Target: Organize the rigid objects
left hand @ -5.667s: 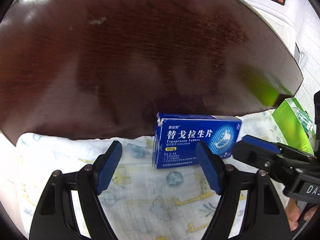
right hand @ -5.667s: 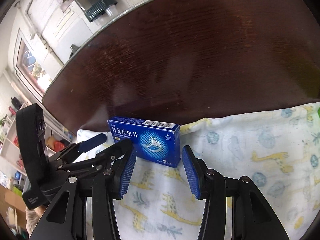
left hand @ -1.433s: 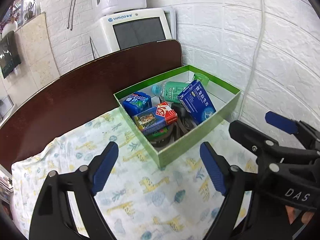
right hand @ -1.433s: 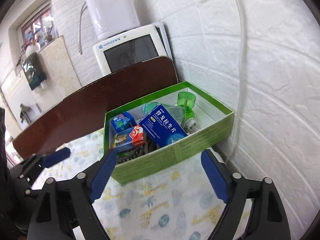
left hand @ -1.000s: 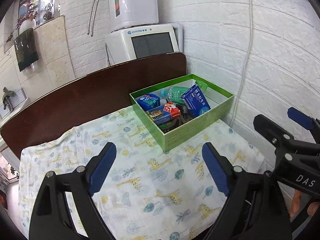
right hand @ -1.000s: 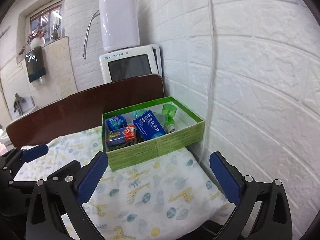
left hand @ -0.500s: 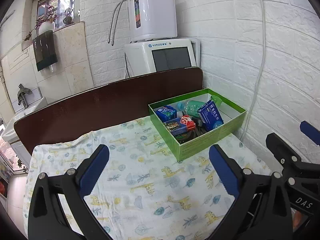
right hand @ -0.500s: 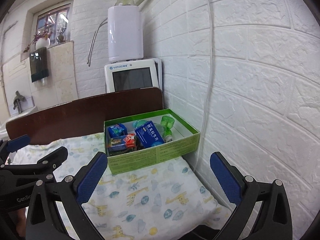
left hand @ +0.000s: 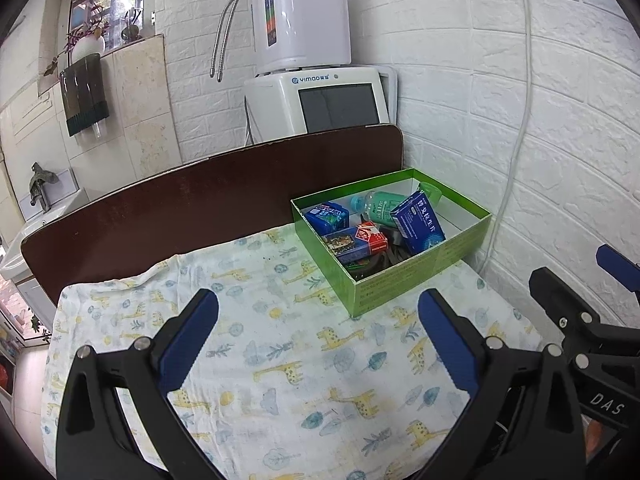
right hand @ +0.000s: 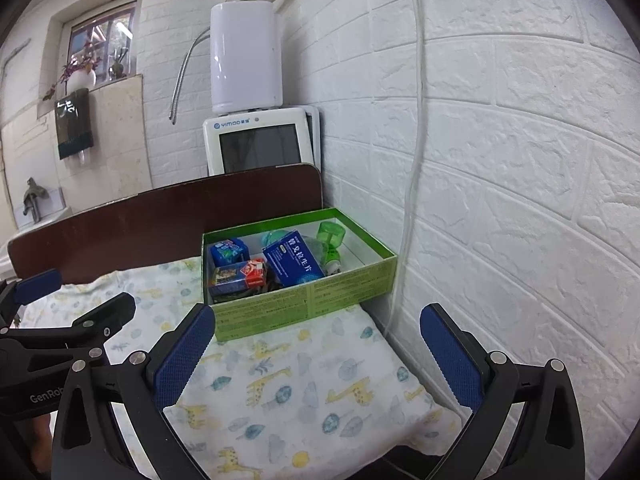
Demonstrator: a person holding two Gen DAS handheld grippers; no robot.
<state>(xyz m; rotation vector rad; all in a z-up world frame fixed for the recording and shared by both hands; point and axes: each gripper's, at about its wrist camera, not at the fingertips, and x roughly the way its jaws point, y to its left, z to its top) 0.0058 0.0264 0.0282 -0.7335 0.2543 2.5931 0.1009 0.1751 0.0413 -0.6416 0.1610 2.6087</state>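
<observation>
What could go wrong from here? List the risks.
1. The blue box leans tilted on the pile in the green tray; a bump might slide it.
2. The tray sits on loose cloth near the table's wall-side edge; dragging the cloth could shift it.
3. The right gripper is close to the hanging cord and could snag it.

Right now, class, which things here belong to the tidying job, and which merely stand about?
Job: green box; blue tablet box; red and blue carton; small blue box; green bottle.

Standing about: giraffe cloth; white appliance; wall cable.
</observation>
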